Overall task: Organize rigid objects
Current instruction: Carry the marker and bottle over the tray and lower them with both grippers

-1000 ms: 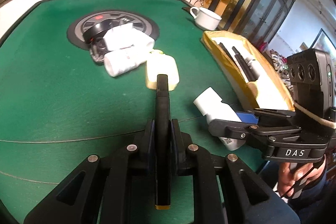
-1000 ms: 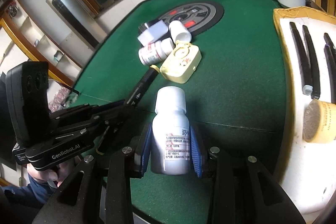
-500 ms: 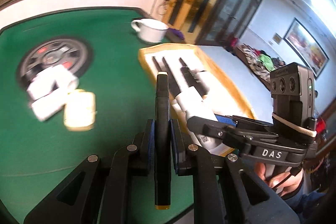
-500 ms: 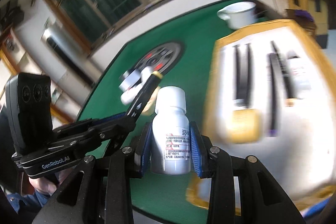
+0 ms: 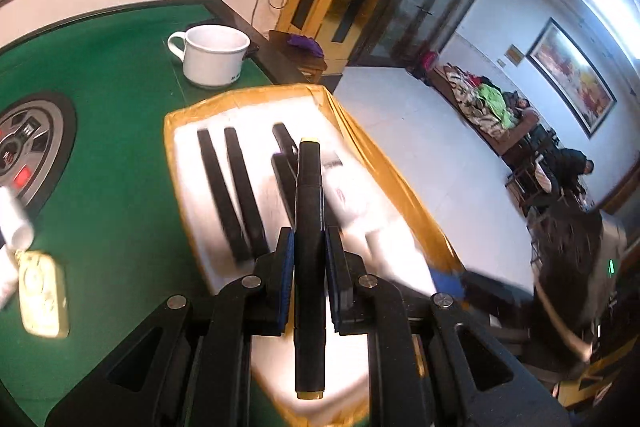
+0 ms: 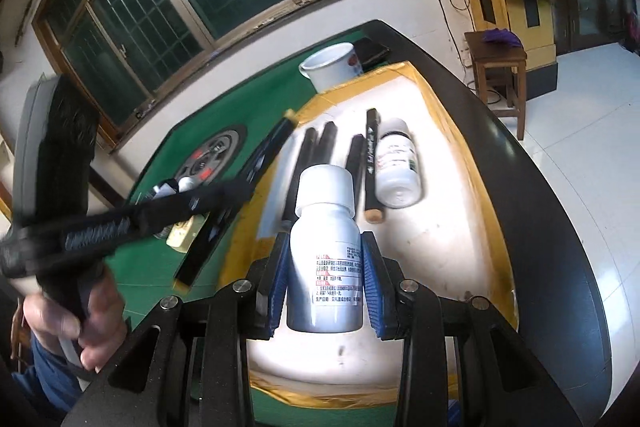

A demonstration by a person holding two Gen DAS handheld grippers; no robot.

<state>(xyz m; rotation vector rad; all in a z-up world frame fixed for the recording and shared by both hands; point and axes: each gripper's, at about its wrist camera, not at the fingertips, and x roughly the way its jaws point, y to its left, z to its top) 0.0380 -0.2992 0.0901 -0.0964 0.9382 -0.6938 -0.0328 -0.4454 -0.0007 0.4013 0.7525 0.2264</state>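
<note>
Both grippers loaded above the yellow-rimmed white tray (image 6: 472, 163).

The left gripper (image 5: 310, 259) clamps a long black marker with gold end caps (image 5: 309, 227) upright between its blue pads, its tip reaching out past the fingers over the tray. The right gripper (image 6: 325, 279) pinches a white plastic pill bottle with a printed label (image 6: 326, 251) by its body, cap forward, above the tray's near end on the green felt table (image 5: 120, 147).

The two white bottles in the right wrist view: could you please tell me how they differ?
The held bottle stands upright between the right gripper's jaws, cap up; the tray bottle lies on its side on the tray, beside a black marker. The held one is above the tray, the other rests on it. Both are white, capped and labelled.
</note>
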